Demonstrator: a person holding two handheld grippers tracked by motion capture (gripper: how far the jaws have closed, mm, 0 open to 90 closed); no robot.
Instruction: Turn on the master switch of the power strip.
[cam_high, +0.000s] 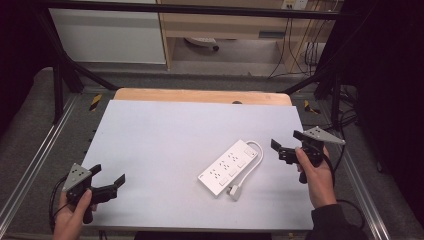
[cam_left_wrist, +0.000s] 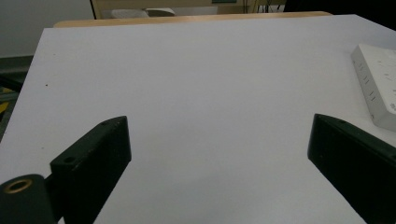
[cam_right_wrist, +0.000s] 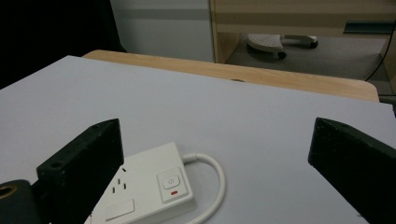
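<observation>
A white power strip (cam_high: 229, 167) lies diagonally on the white table top (cam_high: 165, 135), right of centre. Its white cable (cam_high: 256, 152) loops from the far end back along its right side to a plug (cam_high: 234, 190) near its front end. The strip's switch end (cam_right_wrist: 159, 186) lies low in the right gripper view, its edge (cam_left_wrist: 377, 84) at the right of the left gripper view. My left gripper (cam_high: 107, 176) is held over the table's front left corner, open and empty. My right gripper (cam_high: 287, 140) hovers right of the strip, open and empty.
A wooden table edge (cam_high: 200, 95) shows behind the white top. Black frame bars (cam_high: 65, 65) and metal rails (cam_high: 30, 165) flank the table. Beyond stand a wooden cabinet (cam_high: 225, 25) and hanging cables (cam_high: 300, 50).
</observation>
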